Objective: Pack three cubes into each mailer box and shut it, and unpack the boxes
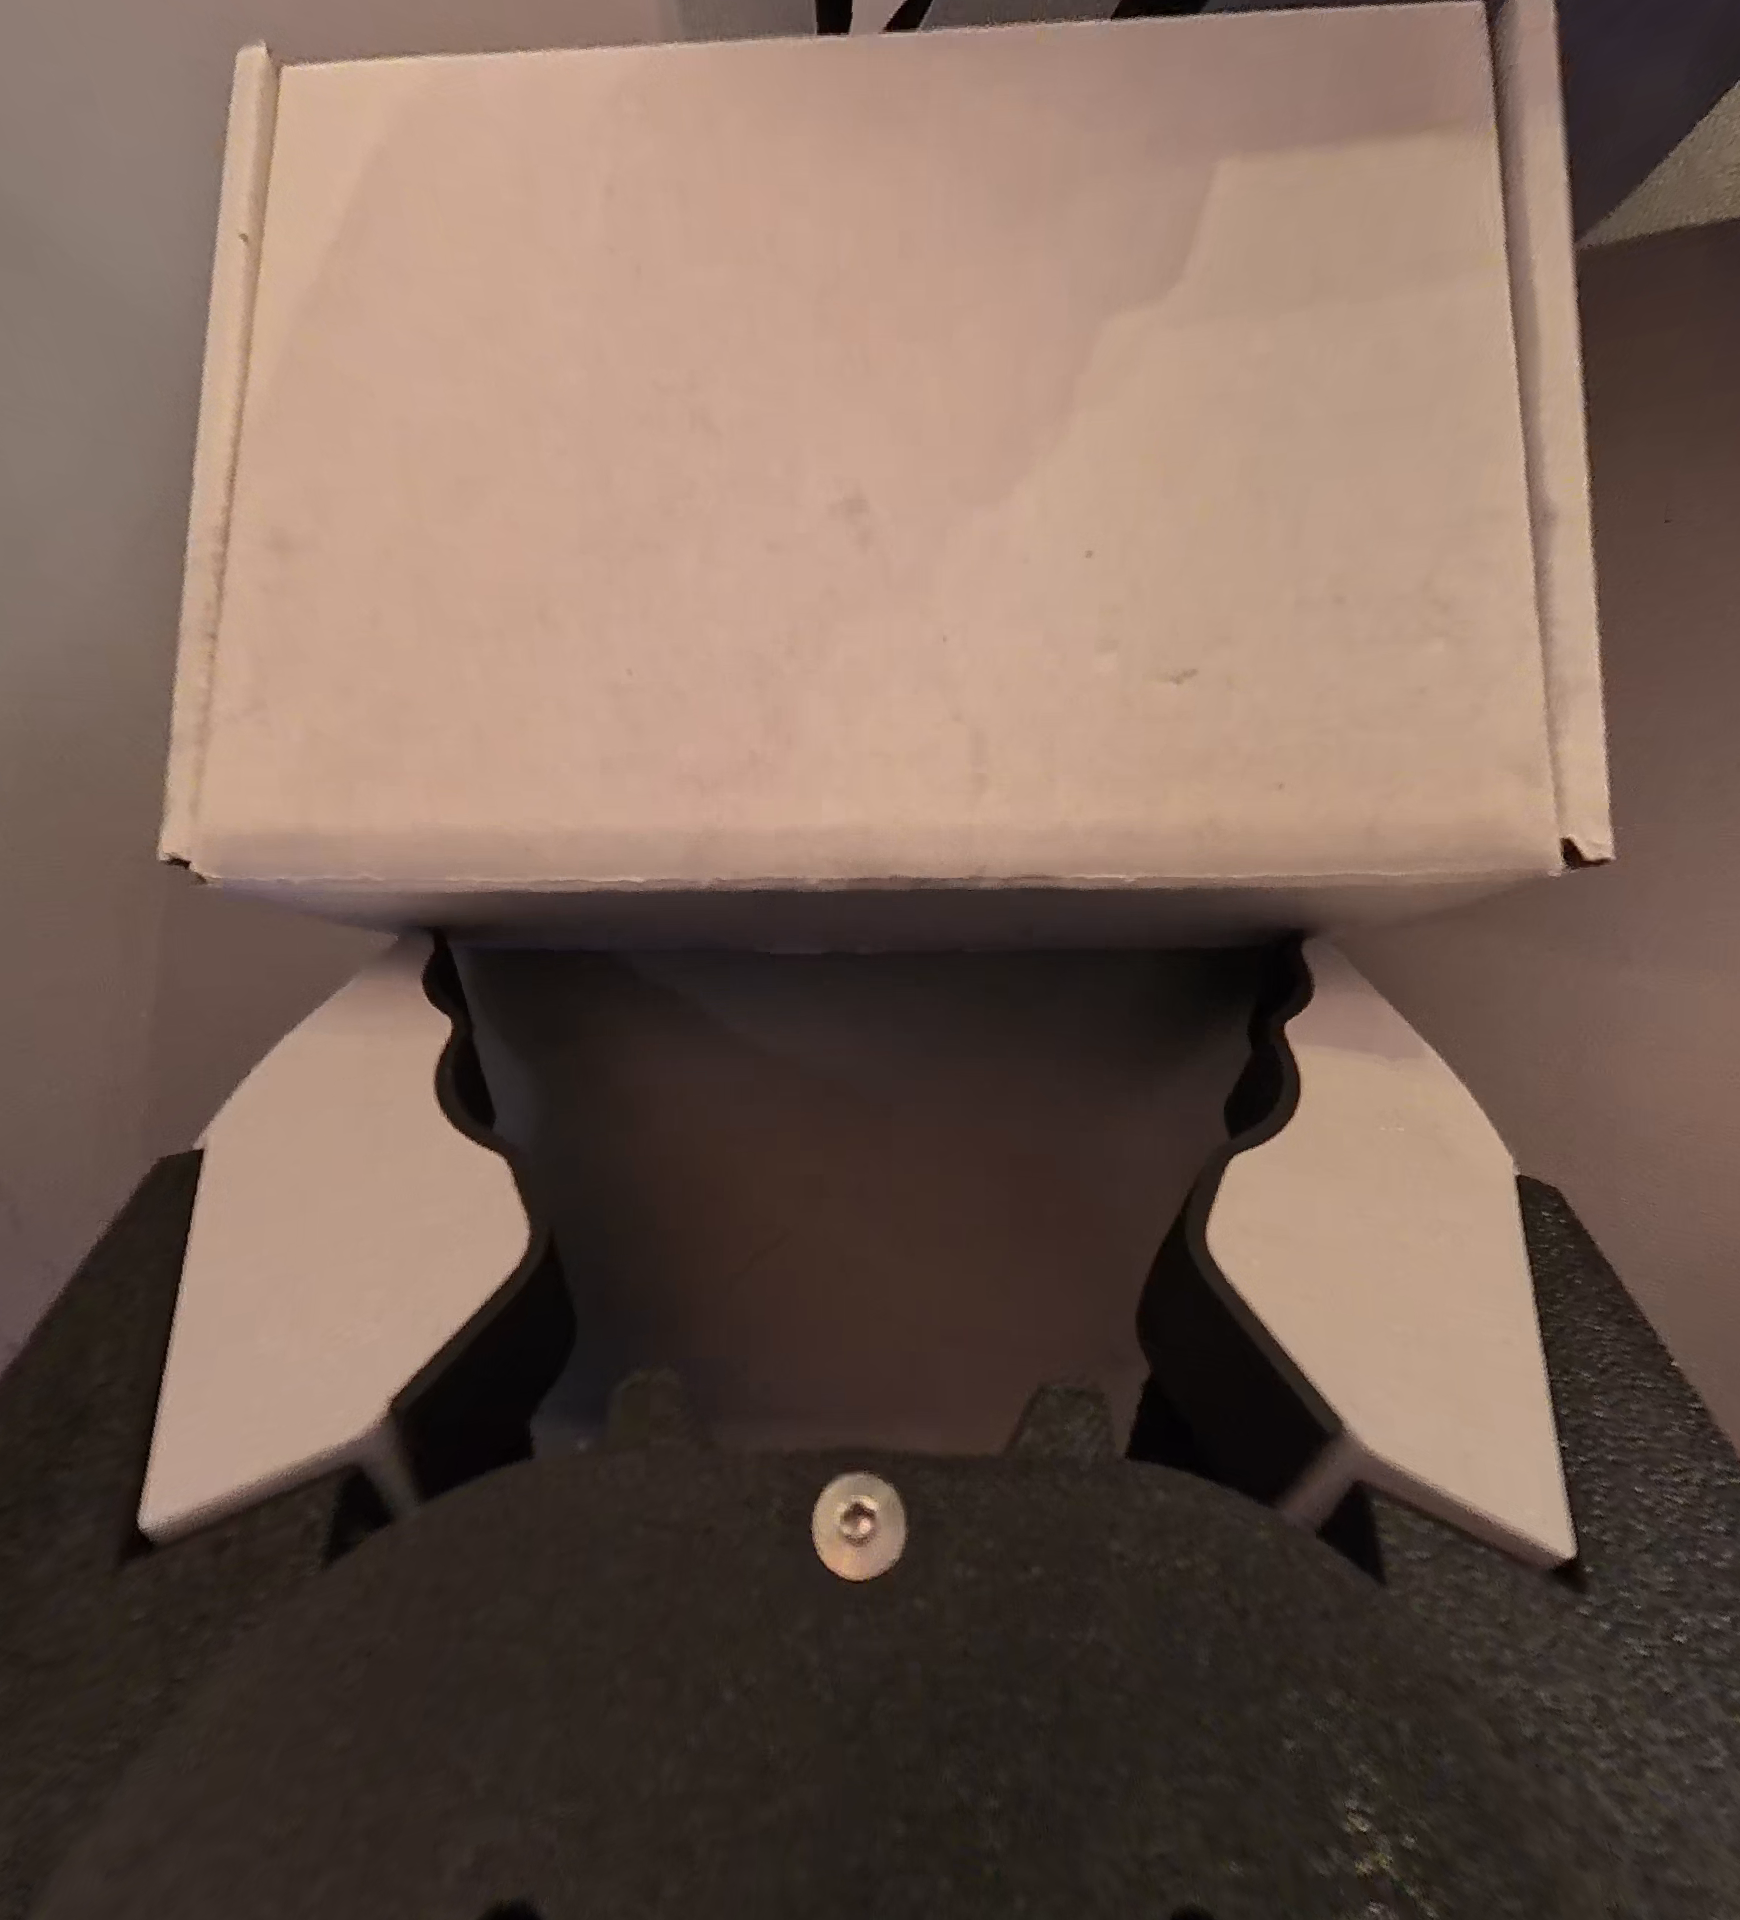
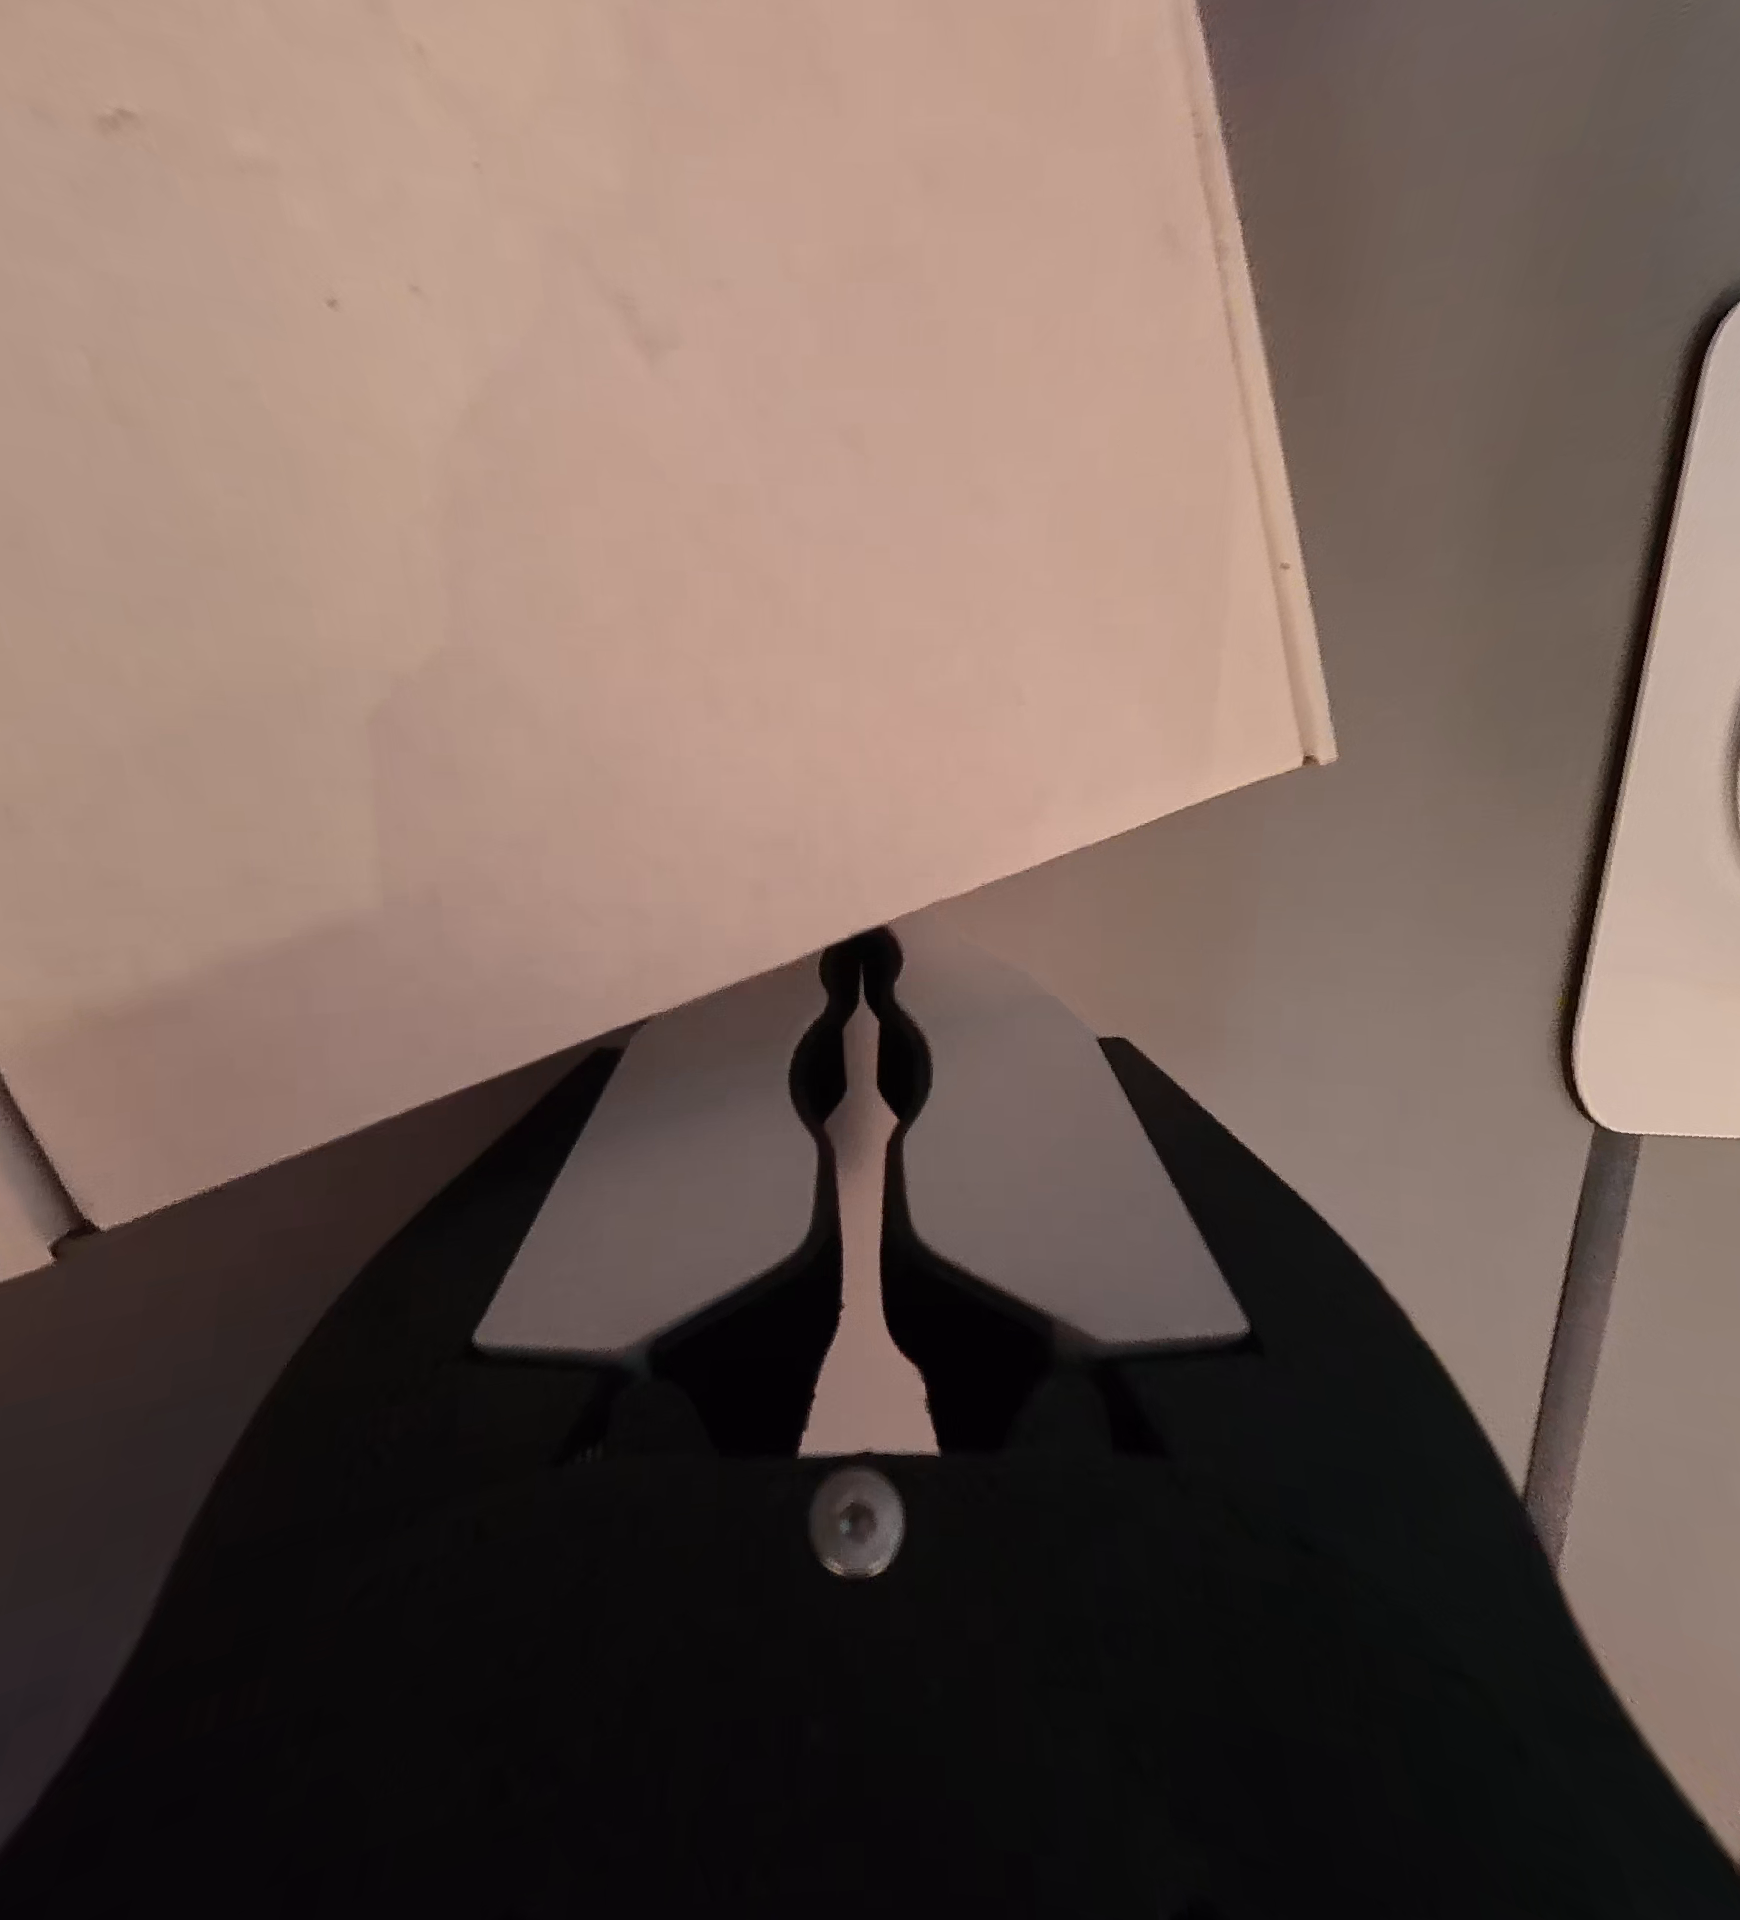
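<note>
In the left wrist view a white mailer box (image 1: 876,468) lies shut, with its lid facing me. My left gripper (image 1: 866,961) is open wide. Its fingertips (image 1: 445,987) reach the foot of the box's shaded front wall (image 1: 845,1091) and hold nothing. In the right wrist view a large white cardboard panel (image 2: 533,520) of a mailer box lies tilted and covers the tips of my right gripper (image 2: 861,961). That gripper's fingers (image 2: 1032,1174) are closed to a narrow slit, and a pale strip (image 2: 861,1351) shows in it. I cannot tell whether they pinch cardboard. No cubes are visible.
The box rests on a grey tabletop (image 1: 35,727). A dark grey object (image 1: 1718,114) shows at the far right in the left view. In the right view a white plastic plate with a round fitting (image 2: 1728,727) lies to the right, beside a table edge (image 2: 1583,1299).
</note>
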The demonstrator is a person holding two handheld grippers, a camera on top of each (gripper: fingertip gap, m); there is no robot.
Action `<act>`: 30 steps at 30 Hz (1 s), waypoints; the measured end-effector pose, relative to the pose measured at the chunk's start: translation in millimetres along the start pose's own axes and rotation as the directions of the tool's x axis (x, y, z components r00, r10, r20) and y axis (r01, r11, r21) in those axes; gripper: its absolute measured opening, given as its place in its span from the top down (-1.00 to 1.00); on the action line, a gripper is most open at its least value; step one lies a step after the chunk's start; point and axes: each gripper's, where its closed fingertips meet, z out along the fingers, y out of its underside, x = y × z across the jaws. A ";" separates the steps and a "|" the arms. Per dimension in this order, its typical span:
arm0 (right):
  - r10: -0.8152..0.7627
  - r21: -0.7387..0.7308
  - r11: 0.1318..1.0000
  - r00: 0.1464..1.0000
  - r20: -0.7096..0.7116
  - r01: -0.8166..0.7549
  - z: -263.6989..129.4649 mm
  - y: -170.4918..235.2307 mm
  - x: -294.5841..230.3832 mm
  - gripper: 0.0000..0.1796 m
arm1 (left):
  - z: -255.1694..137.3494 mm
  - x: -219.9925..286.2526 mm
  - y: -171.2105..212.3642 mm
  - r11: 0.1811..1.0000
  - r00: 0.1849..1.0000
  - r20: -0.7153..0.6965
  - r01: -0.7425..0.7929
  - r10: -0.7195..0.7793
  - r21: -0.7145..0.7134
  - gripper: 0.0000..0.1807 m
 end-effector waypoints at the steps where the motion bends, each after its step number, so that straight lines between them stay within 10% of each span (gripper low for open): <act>1: 0.004 0.005 1.000 1.000 0.005 -0.005 -0.3 0.1 -0.9 0.99 | 0.3 0.9 0.4 1.000 1.000 -0.004 0.004 -0.004 -0.002 -0.53; 15: -0.033 -0.112 0.993 0.999 -0.039 0.029 -3.0 3.2 2.7 0.99 | 1.9 5.7 1.4 0.999 0.999 -0.004 0.052 -0.052 -0.003 -0.51; 22: 0.145 -0.074 0.977 0.879 -0.454 -0.199 -86.3 2.4 68.6 0.98 | 6.6 40.0 -6.1 0.998 0.998 -0.001 0.065 -0.065 -0.005 -0.52; 30: 0.507 0.091 0.858 0.802 -0.317 -0.506 -122.4 -11.4 28.1 0.39 | -24.4 24.0 -47.6 0.958 0.989 0.012 0.138 -0.145 0.253 -0.47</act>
